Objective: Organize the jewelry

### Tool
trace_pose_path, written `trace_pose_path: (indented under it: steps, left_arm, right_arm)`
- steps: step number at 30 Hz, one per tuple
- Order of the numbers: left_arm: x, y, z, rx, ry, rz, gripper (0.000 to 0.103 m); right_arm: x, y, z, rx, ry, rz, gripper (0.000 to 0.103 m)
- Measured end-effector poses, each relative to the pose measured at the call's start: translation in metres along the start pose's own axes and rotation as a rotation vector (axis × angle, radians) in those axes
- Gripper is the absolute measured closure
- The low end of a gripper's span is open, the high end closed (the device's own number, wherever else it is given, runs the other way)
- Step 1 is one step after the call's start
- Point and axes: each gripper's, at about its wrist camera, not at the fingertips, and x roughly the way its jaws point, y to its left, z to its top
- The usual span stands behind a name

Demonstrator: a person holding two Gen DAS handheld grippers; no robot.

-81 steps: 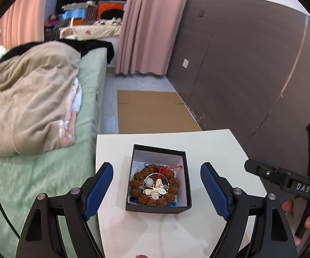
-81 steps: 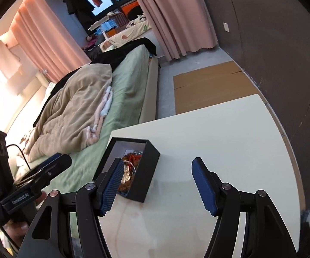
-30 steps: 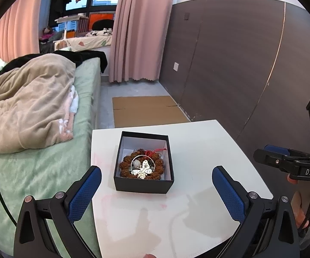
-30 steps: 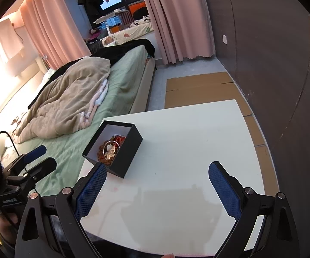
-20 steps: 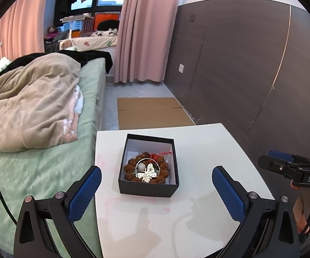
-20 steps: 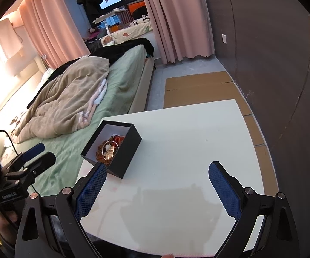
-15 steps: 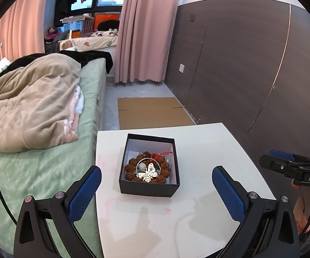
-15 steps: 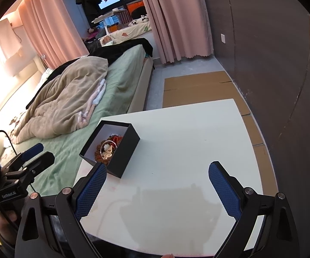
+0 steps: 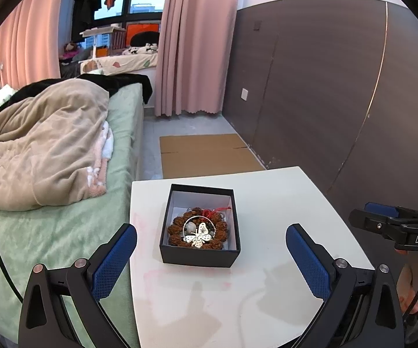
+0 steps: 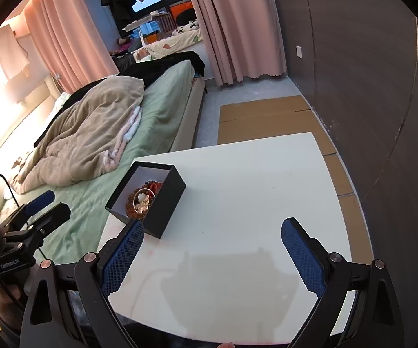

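Black box (image 9: 200, 256) sits on white table (image 9: 267, 295), left side near bed, bead bracelet (image 9: 198, 229) and butterfly charm inside. Left gripper (image 9: 210, 249) and right gripper (image 10: 212, 245) both spread wide, empty, hovering back. Looks like jewelry's already in; next probably a lid, none visible.

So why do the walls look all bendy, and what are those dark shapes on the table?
Left wrist view: the fisheye lens curves the wall; grey shadows fall on the table. Right wrist view: same bending, shadows again, plus bright glare at the left edge.
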Motion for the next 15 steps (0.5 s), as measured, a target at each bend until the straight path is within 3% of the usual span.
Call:
trace_pose_path:
  steps: [15]
  left_arm:
    - [0.0005,-0.0045,0.0024,0.023,-0.009,0.017,0.001]
  right_arm:
    - [-0.0021,-0.0025,0.0038,0.002,0.002,-0.007,0.007]
